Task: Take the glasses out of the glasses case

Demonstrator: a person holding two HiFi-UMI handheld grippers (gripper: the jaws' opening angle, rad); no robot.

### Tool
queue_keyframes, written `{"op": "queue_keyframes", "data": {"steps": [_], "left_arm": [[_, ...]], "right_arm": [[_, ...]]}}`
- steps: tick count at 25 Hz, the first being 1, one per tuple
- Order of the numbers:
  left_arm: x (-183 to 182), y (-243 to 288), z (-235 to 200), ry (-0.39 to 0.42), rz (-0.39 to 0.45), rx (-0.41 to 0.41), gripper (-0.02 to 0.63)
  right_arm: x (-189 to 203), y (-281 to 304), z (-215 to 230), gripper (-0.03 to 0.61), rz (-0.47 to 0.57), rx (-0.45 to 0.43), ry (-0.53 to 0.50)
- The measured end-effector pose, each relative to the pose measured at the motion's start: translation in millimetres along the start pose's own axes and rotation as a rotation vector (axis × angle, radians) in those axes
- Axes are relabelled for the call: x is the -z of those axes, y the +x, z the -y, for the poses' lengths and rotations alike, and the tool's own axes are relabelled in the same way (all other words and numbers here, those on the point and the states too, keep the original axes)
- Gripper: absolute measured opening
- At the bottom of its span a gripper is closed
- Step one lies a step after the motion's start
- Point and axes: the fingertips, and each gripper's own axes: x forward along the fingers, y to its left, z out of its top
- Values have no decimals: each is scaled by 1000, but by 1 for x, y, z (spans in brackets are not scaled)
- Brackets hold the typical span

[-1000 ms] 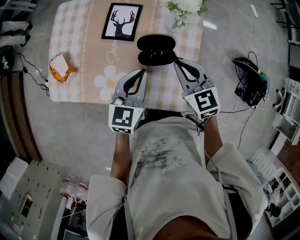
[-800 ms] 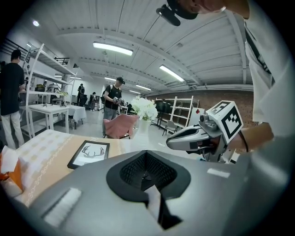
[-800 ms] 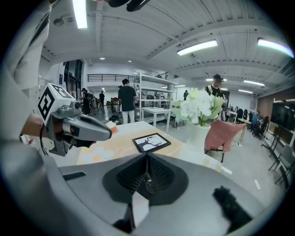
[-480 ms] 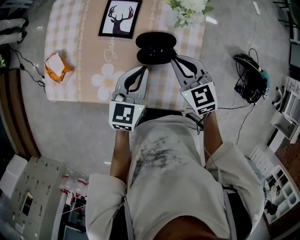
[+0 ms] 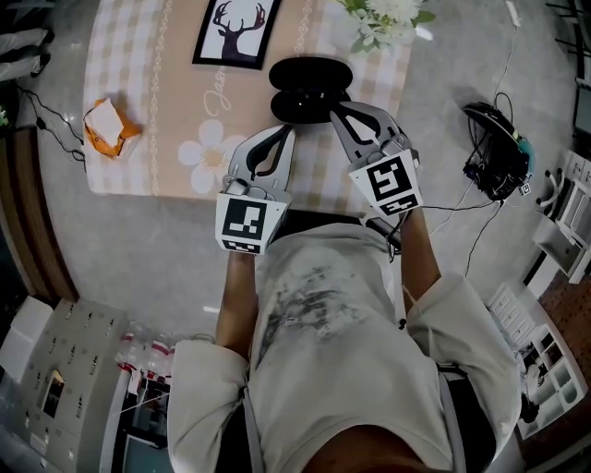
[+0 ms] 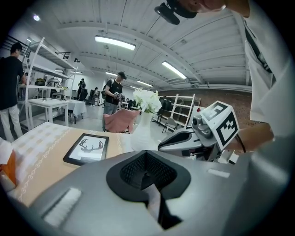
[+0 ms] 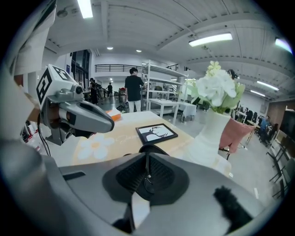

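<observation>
R gripper (image 5: pixel 333 110) has edged fwd and left, closer onto glasses case (image 5: pixel 309 73).

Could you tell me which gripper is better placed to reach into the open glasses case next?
Probably the right. The right gripper has its tips at the edge of the open glasses case, with its jaws together. The left gripper sits short of the case.

Glasses case (image 5: pixel 309 88) too dark inside to show its contents; fingers (image 5: pixel 369 113) of the right gripper (image 5: pixel 334 111) cover its near rim. Flowers (image 5: pixel 386 13), framed deer print (image 5: pixel 236 32) and worktop (image 5: pixel 166 111) are cropped by the head view's top edge.
</observation>
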Motion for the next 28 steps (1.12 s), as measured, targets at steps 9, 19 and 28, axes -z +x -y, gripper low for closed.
{"op": "queue_keyframes", "data": {"steps": [9,19,28], "left_arm": [[7,6,-4,-15,-16,-3,9],[13,12,-7,-28,-27,-4,9],[18,15,-10,-44,-34,-14,9]], "right_arm": [[13,18,-1,52,-60,-29,-63],[32,36,-3,71,-113,-60,-101],[42,50,-6,86,-157,-81,-194]]}}
